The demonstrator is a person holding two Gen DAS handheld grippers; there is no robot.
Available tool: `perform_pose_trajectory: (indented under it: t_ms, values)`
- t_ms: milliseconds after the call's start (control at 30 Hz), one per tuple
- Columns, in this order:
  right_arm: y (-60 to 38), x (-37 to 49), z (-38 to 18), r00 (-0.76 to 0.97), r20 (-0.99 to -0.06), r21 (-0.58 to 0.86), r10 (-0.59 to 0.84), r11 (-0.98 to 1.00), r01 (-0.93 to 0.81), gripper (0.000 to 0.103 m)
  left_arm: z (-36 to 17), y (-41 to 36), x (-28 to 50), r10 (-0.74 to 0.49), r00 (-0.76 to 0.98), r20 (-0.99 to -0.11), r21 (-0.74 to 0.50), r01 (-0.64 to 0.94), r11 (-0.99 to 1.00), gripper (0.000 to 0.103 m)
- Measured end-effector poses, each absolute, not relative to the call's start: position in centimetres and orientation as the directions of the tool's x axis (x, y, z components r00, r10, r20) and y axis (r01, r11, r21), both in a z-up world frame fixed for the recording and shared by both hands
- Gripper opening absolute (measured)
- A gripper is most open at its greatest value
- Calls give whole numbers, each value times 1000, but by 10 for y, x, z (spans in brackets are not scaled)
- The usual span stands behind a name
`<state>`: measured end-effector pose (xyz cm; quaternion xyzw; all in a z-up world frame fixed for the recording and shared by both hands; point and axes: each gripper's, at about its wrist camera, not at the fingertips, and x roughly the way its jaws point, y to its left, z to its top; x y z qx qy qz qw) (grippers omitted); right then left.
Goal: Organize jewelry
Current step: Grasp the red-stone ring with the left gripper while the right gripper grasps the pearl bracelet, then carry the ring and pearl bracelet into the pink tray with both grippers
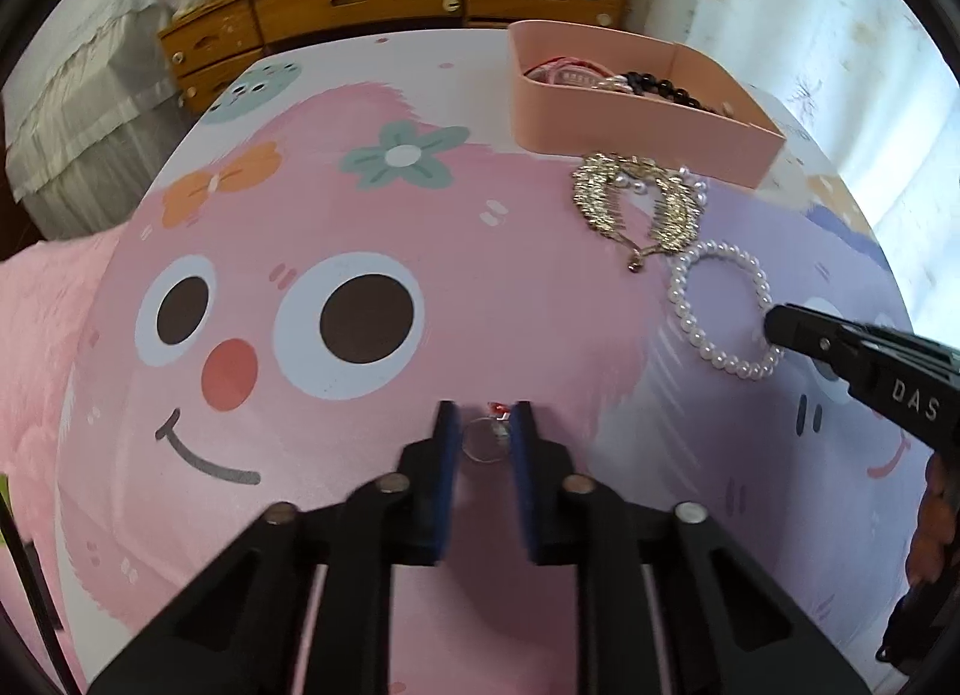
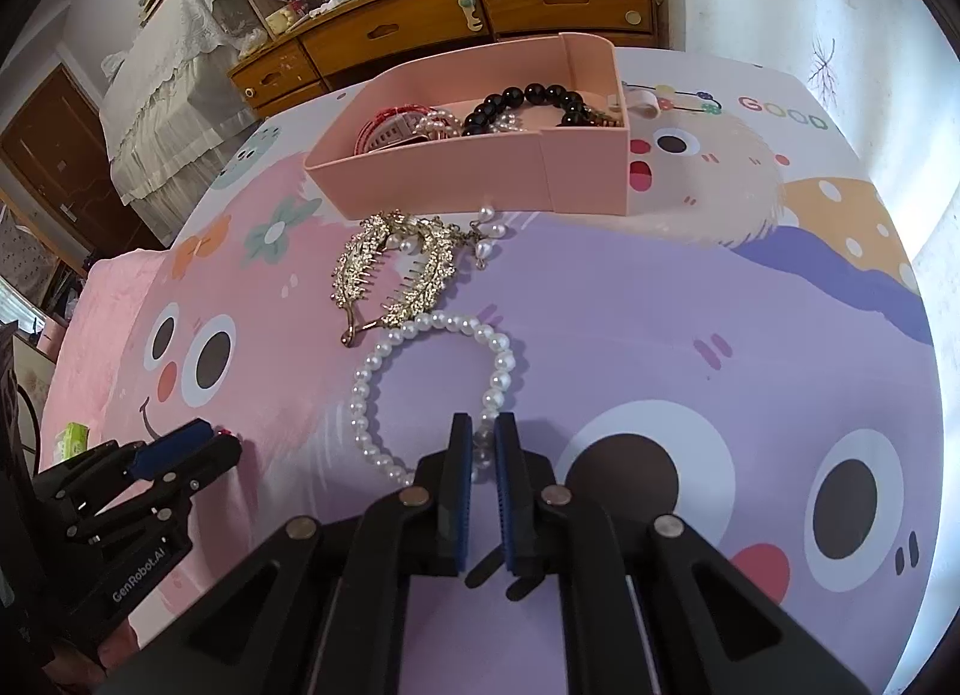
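A thin ring with a red stone (image 1: 487, 436) lies on the cartoon mat between the pads of my left gripper (image 1: 486, 416), whose jaws stand close around it; I cannot tell if they press it. My right gripper (image 2: 481, 431) is closed on the near side of a white pearl bracelet (image 2: 384, 371), also seen in the left wrist view (image 1: 684, 311). A gold leaf hair clip (image 2: 390, 269) with pearl earrings lies just beyond the bracelet. A pink box (image 2: 480, 179) behind it holds a black bead bracelet (image 2: 540, 98) and other jewelry.
The table carries a pink and purple cartoon mat (image 2: 660, 335). A wooden dresser (image 2: 480, 11) stands behind the table, a lace-covered bed (image 2: 168, 83) to the left, a white wall to the right. My left gripper shows at the lower left of the right wrist view (image 2: 204, 440).
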<state>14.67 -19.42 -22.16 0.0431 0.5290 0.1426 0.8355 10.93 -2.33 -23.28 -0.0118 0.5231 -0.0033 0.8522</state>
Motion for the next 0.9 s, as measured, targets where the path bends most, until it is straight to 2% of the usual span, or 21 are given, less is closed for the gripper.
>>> perform_pose_trajectory:
  t_ms: [567,900]
  values:
    - [-199,148,-218,384,-871,288,306,952,-106,6,-233,-13,105,-80,450,-889,-97,-16,995,13]
    - [-202,148,-183,461,-819,351,342,934,-68,6,-221,-6,104,-150,458,-876,-150,38,988,13]
